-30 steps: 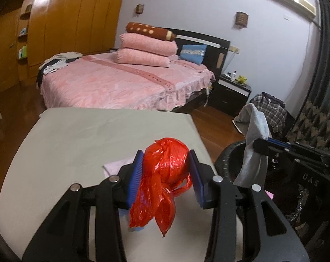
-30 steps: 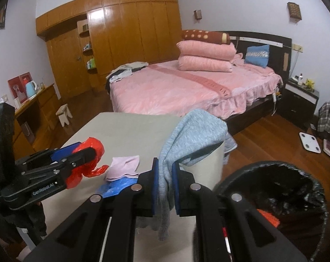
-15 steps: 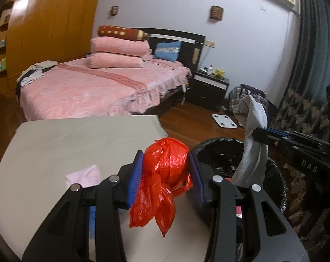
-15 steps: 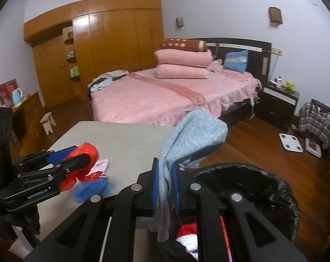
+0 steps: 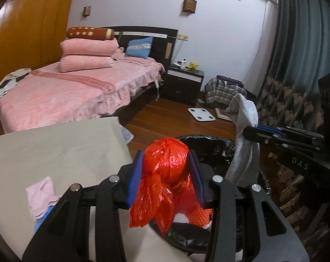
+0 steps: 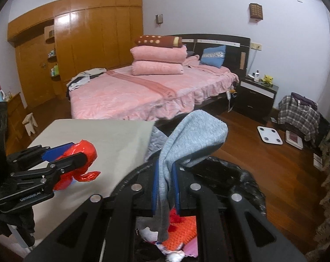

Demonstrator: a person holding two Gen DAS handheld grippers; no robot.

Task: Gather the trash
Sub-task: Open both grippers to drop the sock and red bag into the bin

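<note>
We held two pieces of trash at the black-lined bin (image 6: 241, 174), right of the table (image 5: 55, 148). Our left gripper (image 5: 166, 174) was clenched on a knotted red plastic bag (image 5: 165, 166) at the bin's near rim: light, crinkly, easily crushed, its loose tail hanging down. Our right gripper (image 6: 165, 187) pinched a soft grey sock (image 6: 193, 139) mid-length, its long axis draped vertically over the bin's opening.
</note>
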